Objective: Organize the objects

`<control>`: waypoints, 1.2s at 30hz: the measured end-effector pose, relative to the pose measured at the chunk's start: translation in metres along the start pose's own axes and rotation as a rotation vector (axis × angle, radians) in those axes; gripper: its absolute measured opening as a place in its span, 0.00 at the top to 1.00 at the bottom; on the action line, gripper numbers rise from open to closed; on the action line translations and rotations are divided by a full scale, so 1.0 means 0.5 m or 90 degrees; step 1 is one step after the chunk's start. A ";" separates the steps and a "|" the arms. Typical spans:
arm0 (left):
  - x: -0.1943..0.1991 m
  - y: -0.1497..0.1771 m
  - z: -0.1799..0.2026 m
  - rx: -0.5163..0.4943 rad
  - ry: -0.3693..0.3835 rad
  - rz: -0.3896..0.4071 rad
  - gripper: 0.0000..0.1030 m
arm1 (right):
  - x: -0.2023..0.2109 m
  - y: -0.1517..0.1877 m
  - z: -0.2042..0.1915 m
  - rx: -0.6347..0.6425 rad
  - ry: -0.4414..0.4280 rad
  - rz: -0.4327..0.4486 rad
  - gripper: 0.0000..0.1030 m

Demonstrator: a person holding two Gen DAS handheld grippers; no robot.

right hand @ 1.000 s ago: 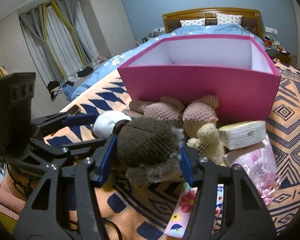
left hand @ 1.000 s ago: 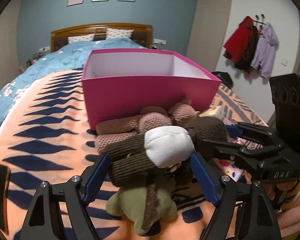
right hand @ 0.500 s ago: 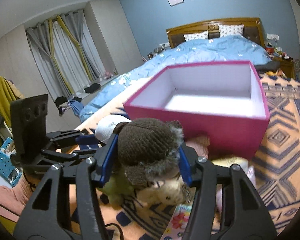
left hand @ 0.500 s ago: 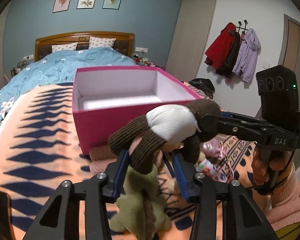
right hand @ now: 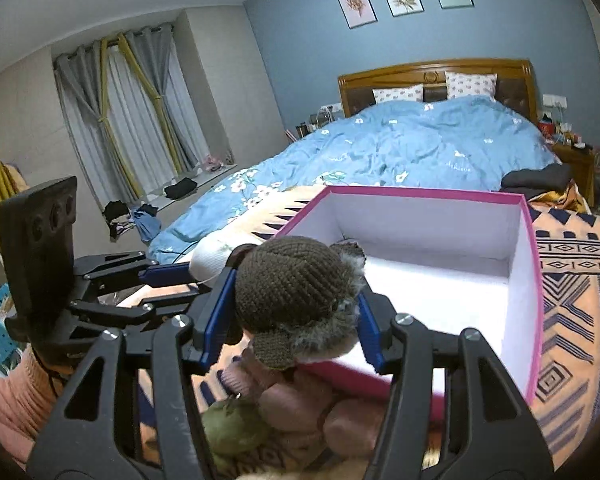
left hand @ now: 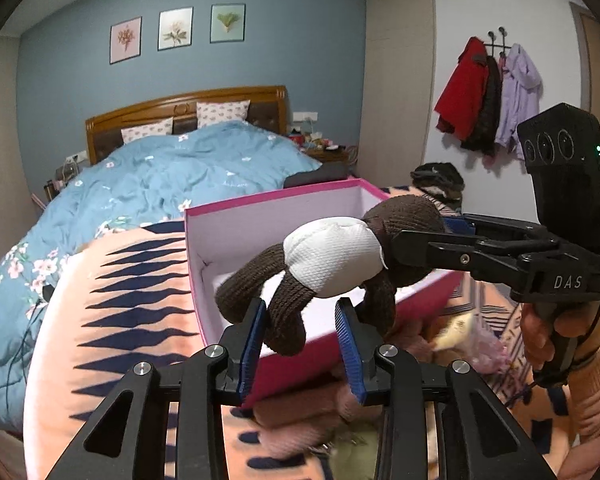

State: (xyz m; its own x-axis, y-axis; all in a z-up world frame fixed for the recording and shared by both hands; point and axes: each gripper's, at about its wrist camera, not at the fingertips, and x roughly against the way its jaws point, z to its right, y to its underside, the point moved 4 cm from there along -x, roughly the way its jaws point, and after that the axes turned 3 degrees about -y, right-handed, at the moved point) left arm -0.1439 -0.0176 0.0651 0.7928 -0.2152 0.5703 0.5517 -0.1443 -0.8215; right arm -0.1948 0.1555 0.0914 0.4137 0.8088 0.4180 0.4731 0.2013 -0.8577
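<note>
While both my claws carry the brown knitted monkey point(left hand: 340, 264) above the pink box point(right hand: 528, 280), its limp legs could snag the near wall. Right claw point(right hand: 296, 320) clenches its head; left claw point(left hand: 300, 332) pinches 1 leg. Monkey hangs over the box's near edge, not yet inside. Loose plush toys point(right hand: 300, 400) lie below.

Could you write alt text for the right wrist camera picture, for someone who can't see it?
The right gripper clamps the brown knitted head of a plush monkey at the near edge of an open pink box with a white inside. Behind lies a bed with a blue duvet.
</note>
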 end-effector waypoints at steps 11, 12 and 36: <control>-0.118 0.014 -0.025 -0.027 -0.047 -0.073 0.65 | -0.117 0.013 0.081 -0.030 0.006 -0.081 0.44; -0.126 0.020 -0.024 -0.029 -0.046 -0.081 0.65 | -0.129 0.020 0.090 -0.035 0.004 -0.095 0.43; -0.033 0.056 0.003 0.040 -0.014 -0.001 0.41 | -0.050 0.066 0.020 0.062 0.139 -0.093 0.32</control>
State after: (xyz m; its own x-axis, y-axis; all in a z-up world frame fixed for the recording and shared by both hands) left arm -0.1411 -0.0166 0.0328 0.7967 -0.1936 0.5725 0.5681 -0.0834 -0.8187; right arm -0.1972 0.1474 0.0496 0.5093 0.6313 0.5849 0.4676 0.3675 -0.8039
